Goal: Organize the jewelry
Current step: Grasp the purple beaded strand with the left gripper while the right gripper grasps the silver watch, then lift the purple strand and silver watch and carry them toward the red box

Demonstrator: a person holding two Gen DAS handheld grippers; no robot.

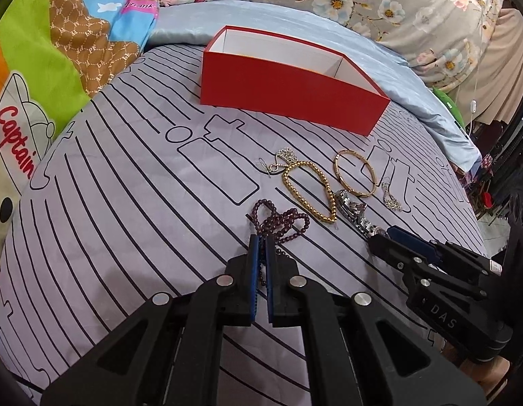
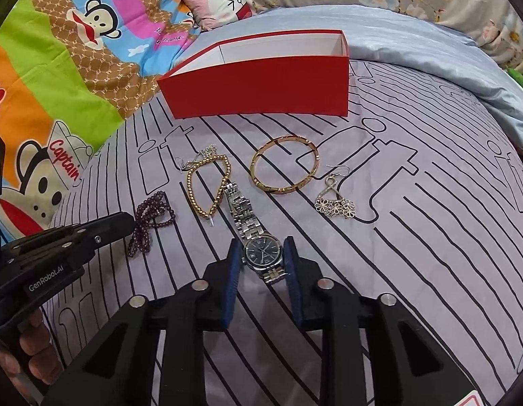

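Right gripper (image 2: 261, 253) is held open astride the watch (image 2: 263, 253), whose band runs straight ahead toward the red box (image 2: 258, 91); left gripper (image 1: 262, 247) is clenched on purple beads (image 1: 281, 220).

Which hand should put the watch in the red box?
Right. The right gripper has its open fingers on both sides of the watch face. The left gripper is busy, nearly closed around the purple bead bracelet. The red box looks empty.

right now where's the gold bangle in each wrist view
Left wrist: gold bangle lies right of centre, below the red box's right end.
Right wrist: gold bangle sits at centre, just below the red box.
Shared landmark: the watch lies nearest it, toward the cameras.
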